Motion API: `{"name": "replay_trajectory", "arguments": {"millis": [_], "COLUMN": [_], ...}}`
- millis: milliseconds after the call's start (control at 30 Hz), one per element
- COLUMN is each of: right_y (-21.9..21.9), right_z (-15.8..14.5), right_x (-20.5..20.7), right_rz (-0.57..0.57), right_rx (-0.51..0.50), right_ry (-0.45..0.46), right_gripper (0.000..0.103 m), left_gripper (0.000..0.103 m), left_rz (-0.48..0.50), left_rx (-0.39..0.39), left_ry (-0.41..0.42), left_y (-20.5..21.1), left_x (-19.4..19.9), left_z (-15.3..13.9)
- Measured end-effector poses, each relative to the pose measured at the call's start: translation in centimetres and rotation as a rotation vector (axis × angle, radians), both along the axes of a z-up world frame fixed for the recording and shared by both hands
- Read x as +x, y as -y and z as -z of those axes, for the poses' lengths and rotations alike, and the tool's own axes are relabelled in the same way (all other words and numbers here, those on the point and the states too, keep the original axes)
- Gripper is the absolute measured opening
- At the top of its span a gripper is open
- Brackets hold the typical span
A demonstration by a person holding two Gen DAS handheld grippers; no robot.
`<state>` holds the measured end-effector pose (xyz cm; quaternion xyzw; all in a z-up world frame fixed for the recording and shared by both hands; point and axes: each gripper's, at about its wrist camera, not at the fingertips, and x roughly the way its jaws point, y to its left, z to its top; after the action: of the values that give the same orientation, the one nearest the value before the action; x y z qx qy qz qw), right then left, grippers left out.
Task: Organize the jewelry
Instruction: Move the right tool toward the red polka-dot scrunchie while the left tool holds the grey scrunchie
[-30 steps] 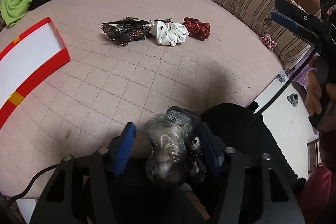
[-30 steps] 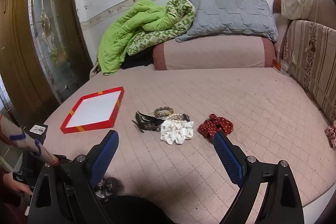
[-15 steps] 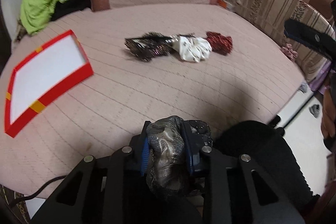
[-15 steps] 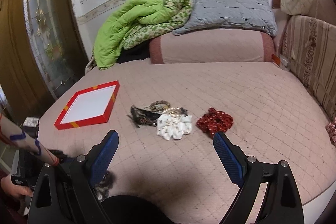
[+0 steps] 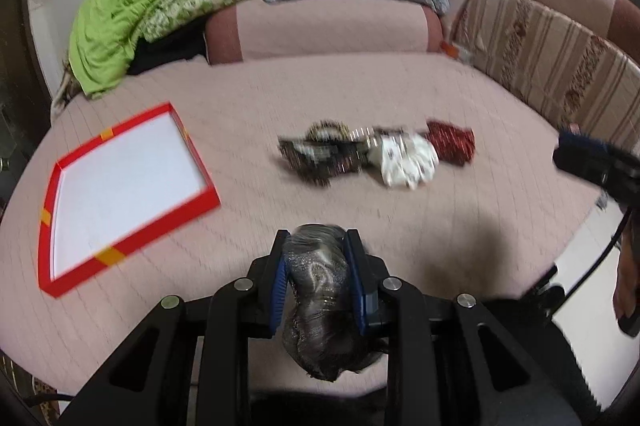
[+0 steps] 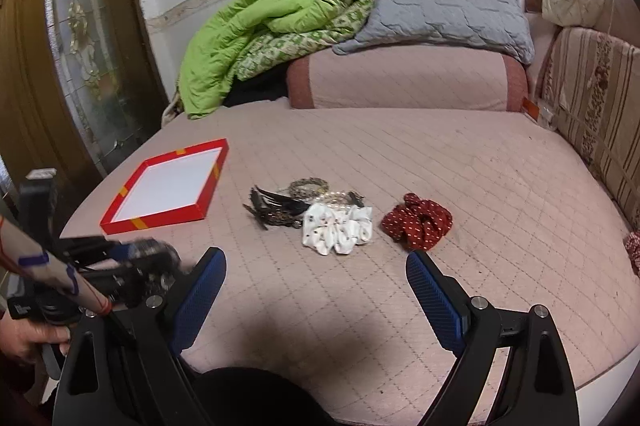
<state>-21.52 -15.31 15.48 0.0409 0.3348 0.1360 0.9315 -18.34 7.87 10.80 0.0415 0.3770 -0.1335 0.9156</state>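
My left gripper (image 5: 318,246) is shut on a dark glittery scrunchie (image 5: 324,290), lifted just above the near edge of the pink quilted bed. From the right wrist view the left gripper (image 6: 158,258) shows blurred at the left. A red-rimmed white tray (image 5: 120,182) (image 6: 168,186) lies on the bed to the left. In the middle lie dark hair clips (image 6: 276,210), a bead bracelet (image 6: 308,184), a white scrunchie (image 6: 338,226) (image 5: 406,158) and a red dotted scrunchie (image 6: 418,220) (image 5: 452,142). My right gripper (image 6: 316,274) stands open above the near bed, nothing between its fingers.
A pink bolster (image 6: 404,80), a grey pillow (image 6: 444,6) and a green quilt (image 6: 260,30) pile up at the bed's far side. A striped cushion (image 6: 596,106) lines the right edge. A wooden door (image 6: 52,66) stands left. A hand (image 6: 28,336) holds the left gripper's handle.
The left jaws closed on the dark scrunchie, then lifted it and tilted up, so the tray and far pillows came further into view. The right gripper stayed about where it was.
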Motion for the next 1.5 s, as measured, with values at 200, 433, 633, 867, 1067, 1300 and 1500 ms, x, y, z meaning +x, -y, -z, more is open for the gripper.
{"name": "replay_trajectory", "arguments": {"millis": [200,433,633,867,1067,1300,1500], "right_y": [1.9,4.5,4.7,2.3,1.0,2.2,2.4], "right_z": [1.5,4.6,4.9,2.0,1.9,2.5,2.7], "right_x": [2.8,7.5,6.9,2.7,0.8,1.3,1.3], "right_rz": [0.064,0.163,0.152,0.15,0.121,0.157,0.148], "right_rx": [-0.008,-0.025,-0.002,-0.022,-0.048,-0.023,-0.014], "right_ry": [-0.045,-0.144,-0.124,0.042,0.051,0.005,0.005], "right_gripper": [0.094,0.094,0.092,0.092,0.092,0.092,0.092], "left_gripper": [0.026,0.026,0.026,0.026,0.026,0.042,0.053], "left_rz": [-0.043,-0.074,-0.023,-0.07,-0.05,-0.005,0.047], "left_rx": [-0.052,-0.112,-0.096,-0.049,-0.032,-0.027,-0.056], "left_ry": [0.094,0.065,0.015,0.157,0.097,0.007,-0.128], "left_y": [0.5,0.3,-0.2,1.1,1.9,2.1,2.4], "left_x": [2.7,5.1,3.6,0.6,0.7,0.2,0.7], "left_z": [-1.3,-0.1,0.9,0.0,0.7,1.6,3.5]}}
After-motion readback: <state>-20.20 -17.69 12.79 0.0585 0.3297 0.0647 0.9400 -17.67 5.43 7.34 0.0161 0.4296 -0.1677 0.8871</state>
